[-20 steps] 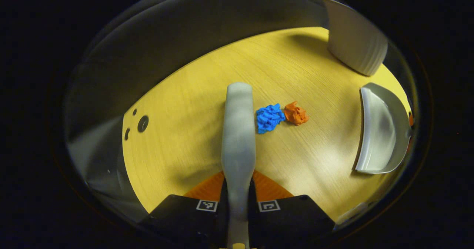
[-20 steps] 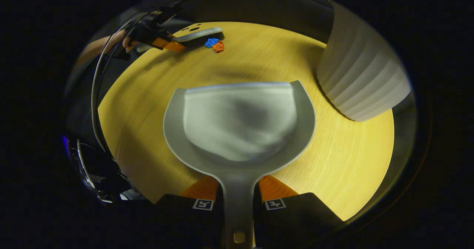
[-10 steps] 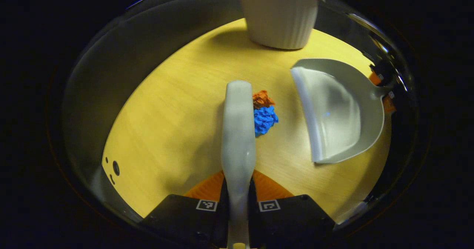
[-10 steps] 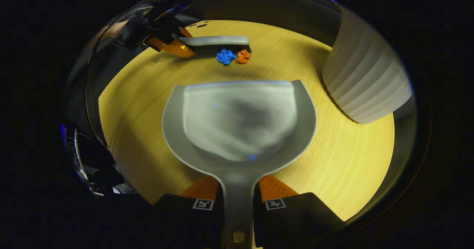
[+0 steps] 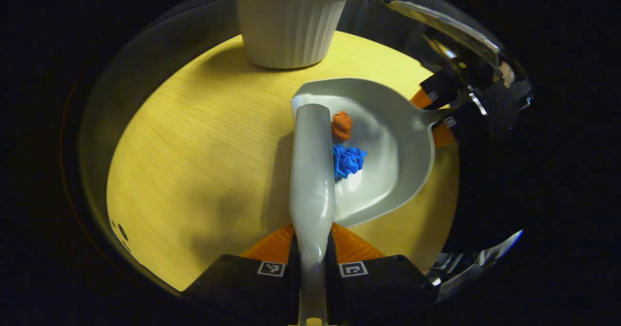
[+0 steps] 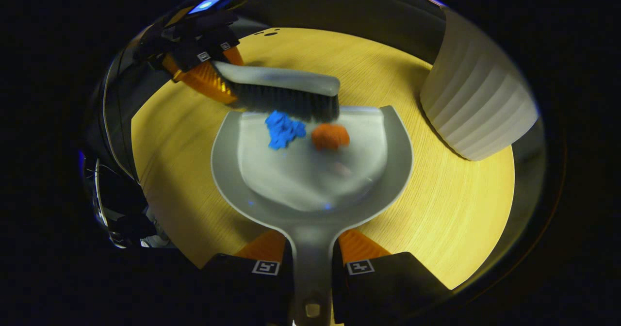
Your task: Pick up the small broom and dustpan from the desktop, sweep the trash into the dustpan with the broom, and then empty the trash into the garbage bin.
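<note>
Fingers of the left gripper (image 5: 312, 248) are closed tight on the handle of the small broom (image 5: 312, 166), which runs forward from them over the front lip of the dustpan (image 5: 388, 122). From the right gripper view, the broom's dark bristles (image 6: 286, 100) stand at that front lip, just behind two bits of trash. Both fingers of the right gripper (image 6: 312, 255) press on the dustpan's handle, and the pan lies flat on the yellow wooden desk (image 6: 451, 204), its open edge pointing away from the gripper. A blue paper wad (image 6: 283, 129) and an orange paper wad (image 6: 330, 137) sit inside the pan near its front edge, side by side, close to the bristles. A white ribbed garbage bin (image 6: 478, 103) stands upright on the desk just beyond the pan's right-hand corner, apart from it. In the left gripper view, the bin (image 5: 290, 23) stands at the far edge of the desk, beyond the pan.
</note>
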{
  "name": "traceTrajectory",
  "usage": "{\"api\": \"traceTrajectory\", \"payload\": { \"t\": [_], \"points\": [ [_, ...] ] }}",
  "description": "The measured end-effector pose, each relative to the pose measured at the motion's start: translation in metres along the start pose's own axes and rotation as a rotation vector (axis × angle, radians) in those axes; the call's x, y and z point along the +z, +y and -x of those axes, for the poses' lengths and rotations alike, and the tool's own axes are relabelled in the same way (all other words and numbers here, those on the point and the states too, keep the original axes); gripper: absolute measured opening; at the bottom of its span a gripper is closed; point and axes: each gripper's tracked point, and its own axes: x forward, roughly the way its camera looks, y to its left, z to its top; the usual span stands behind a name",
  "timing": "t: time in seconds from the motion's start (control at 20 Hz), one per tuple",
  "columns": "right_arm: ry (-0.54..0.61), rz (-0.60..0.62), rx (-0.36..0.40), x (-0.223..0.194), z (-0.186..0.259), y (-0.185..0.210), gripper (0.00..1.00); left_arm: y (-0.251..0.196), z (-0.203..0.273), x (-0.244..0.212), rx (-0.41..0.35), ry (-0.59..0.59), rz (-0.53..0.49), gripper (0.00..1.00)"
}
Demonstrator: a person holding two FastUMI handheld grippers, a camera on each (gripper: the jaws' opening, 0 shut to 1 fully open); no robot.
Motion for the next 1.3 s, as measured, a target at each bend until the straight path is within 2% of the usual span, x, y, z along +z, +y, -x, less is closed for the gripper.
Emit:
{"api": "traceTrajectory", "payload": {
  "t": [0.05, 0.1, 0.25, 0.35, 0.5, 0.65, 0.9, 1.1, 1.2, 1.3],
  "points": [
    [-0.002, 0.005, -0.004, -0.003, 0.003, 0.001, 0.31, 0.000, 0.003, -0.005, 0.001, 0.010, 0.009, 0.28],
    [-0.006, 0.004, -0.008, -0.005, 0.005, 0.002, 0.35, 0.002, 0.006, -0.009, 0.034, 0.012, 0.028, 0.26],
    [-0.023, -0.023, -0.015, -0.013, 0.008, 0.006, 0.35, 0.003, 0.018, -0.013, 0.115, -0.062, 0.169, 0.27],
    [-0.020, -0.036, -0.006, -0.022, 0.012, 0.009, 0.35, 0.011, 0.027, -0.020, 0.225, -0.131, 0.269, 0.27],
    [-0.016, -0.078, 0.013, -0.034, 0.027, 0.015, 0.35, 0.003, 0.036, -0.046, 0.369, -0.190, 0.490, 0.25],
    [-0.030, -0.083, -0.008, -0.026, 0.032, 0.013, 0.35, -0.027, 0.023, -0.090, 0.416, -0.211, 0.674, 0.25],
    [-0.047, -0.124, -0.019, -0.015, 0.062, 0.012, 0.35, -0.054, -0.018, -0.153, 0.427, -0.182, 0.737, 0.27],
    [-0.062, -0.121, -0.059, -0.003, 0.130, -0.006, 0.35, -0.040, -0.060, -0.185, 0.423, -0.266, 0.797, 0.25],
    [-0.063, -0.123, -0.099, 0.002, 0.156, -0.014, 0.35, -0.033, -0.060, -0.212, 0.470, -0.276, 0.798, 0.27],
    [-0.078, -0.156, -0.096, 0.008, 0.185, -0.012, 0.35, -0.041, -0.039, -0.243, 0.488, -0.285, 0.792, 0.26]
  ]
}}
